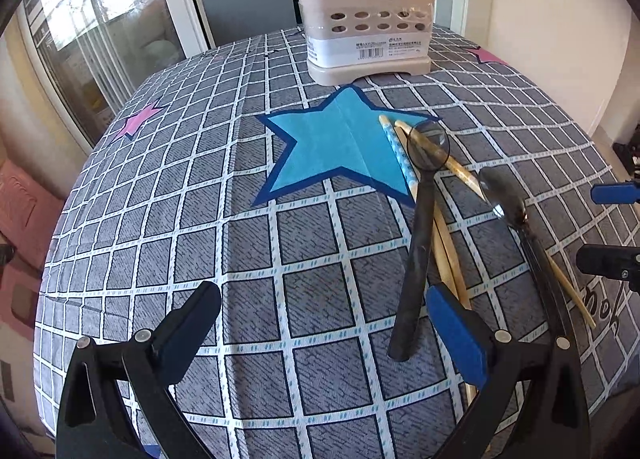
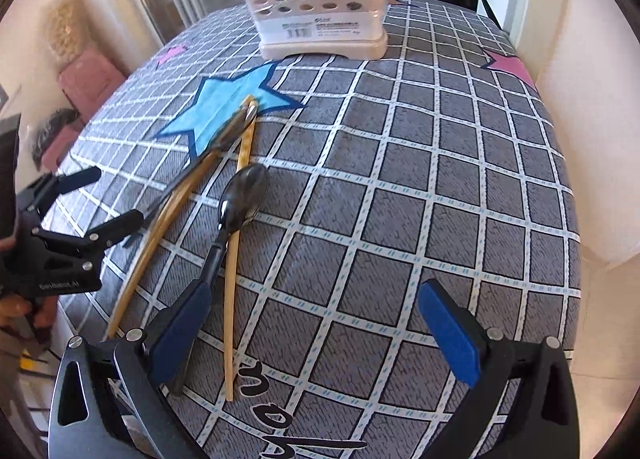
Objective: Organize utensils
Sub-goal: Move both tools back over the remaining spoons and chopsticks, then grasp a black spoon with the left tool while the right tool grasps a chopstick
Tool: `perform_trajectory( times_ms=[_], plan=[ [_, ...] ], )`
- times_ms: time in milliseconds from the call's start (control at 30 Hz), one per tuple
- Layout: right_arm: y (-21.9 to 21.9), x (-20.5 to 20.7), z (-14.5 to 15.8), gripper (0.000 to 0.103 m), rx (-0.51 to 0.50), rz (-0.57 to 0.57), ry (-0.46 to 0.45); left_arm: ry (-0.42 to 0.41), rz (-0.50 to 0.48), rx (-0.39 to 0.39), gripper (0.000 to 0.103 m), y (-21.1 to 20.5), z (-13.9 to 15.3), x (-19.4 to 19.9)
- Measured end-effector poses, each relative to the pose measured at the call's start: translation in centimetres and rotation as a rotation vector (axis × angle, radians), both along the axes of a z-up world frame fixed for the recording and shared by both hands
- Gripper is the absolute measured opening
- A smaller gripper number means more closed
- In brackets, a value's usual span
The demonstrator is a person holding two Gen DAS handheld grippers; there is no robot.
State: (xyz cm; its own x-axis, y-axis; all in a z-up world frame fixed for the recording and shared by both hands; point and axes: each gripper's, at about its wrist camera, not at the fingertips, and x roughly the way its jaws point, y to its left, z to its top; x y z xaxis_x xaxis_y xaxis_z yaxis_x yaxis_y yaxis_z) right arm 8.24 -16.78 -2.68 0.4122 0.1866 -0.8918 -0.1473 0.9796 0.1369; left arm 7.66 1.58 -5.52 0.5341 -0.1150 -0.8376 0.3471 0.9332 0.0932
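Observation:
A beige utensil holder (image 1: 366, 25) with round holes stands at the far side of the table, with some utensils in it; it also shows in the right wrist view (image 2: 320, 7). Two dark spoons lie on the cloth: one (image 1: 418, 235) by the blue star, the other (image 1: 504, 189) further right, also seen in the right wrist view (image 2: 240, 203). Wooden chopsticks (image 1: 448, 259) lie crossed under them, and one chopstick (image 2: 232, 299) runs beside the right spoon. My left gripper (image 1: 320, 339) is open just left of the first spoon's handle. My right gripper (image 2: 316, 331) is open, its left finger over the second spoon's handle.
The table wears a grey checked cloth (image 1: 248, 259) with a blue star (image 1: 344, 147) and pink stars (image 2: 512, 67). The left gripper (image 2: 100, 199) shows at the left of the right wrist view. A glass door and kitchen shelves stand behind the table.

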Motion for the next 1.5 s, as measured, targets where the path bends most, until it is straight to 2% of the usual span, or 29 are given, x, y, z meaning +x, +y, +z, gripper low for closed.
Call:
perform_trajectory(
  times_ms=[300, 667, 767, 933, 967, 1033, 1067, 1100, 1133, 1200, 1367, 1500],
  plan=[
    [1.9, -0.4, -1.1, 0.103, -0.113, 0.054, 0.017, 0.015, -0.005, 0.012, 0.103, -0.2, -0.4, 0.5],
    [3.2, 2.1, -1.7, 0.102, -0.146, 0.069, 0.036, 0.046, -0.008, 0.022, 0.103, -1.2, -0.3, 2.7],
    [3.5, 3.1, -1.6, 0.093, -0.148, 0.065, 0.029, 0.063, -0.017, 0.007, 0.103, -1.8, -0.1, 3.7],
    [4.1, 4.6, -1.0, 0.061, -0.143, 0.062, 0.031, 0.085, -0.063, -0.005, 0.1, -3.4, 0.0, 4.7],
    [4.2, 4.8, -0.9, 0.057, -0.143, 0.064, 0.032, 0.094, -0.085, -0.007, 0.093, -3.9, 0.2, 4.9],
    [4.6, 5.1, -0.7, 0.039, -0.149, 0.074, 0.036, 0.107, -0.117, -0.006, 0.083, -4.7, 0.3, 5.0],
    [4.7, 5.3, -0.7, 0.034, -0.15, 0.077, 0.039, 0.114, -0.134, -0.008, 0.072, -5.1, 0.4, 5.0],
    [4.7, 5.3, -0.6, 0.021, -0.151, 0.075, 0.04, 0.124, -0.151, -0.018, 0.056, -5.4, 0.5, 4.9],
    [4.7, 5.5, -0.6, 0.01, -0.149, 0.068, 0.044, 0.131, -0.16, -0.026, 0.049, -5.8, 0.6, 4.8],
    [4.4, 5.7, -0.6, 0.007, -0.134, 0.049, 0.05, 0.113, -0.152, -0.016, 0.042, -6.2, 0.6, 4.5],
    [1.8, 5.5, -0.6, 0.007, -0.029, -0.036, 0.074, 0.082, -0.077, -0.062, 0.042, -4.9, 0.7, 4.0],
    [0.7, 5.2, -0.7, 0.007, 0.009, -0.04, 0.11, 0.071, -0.009, -0.107, 0.042, -3.1, 0.6, 4.0]
  ],
)
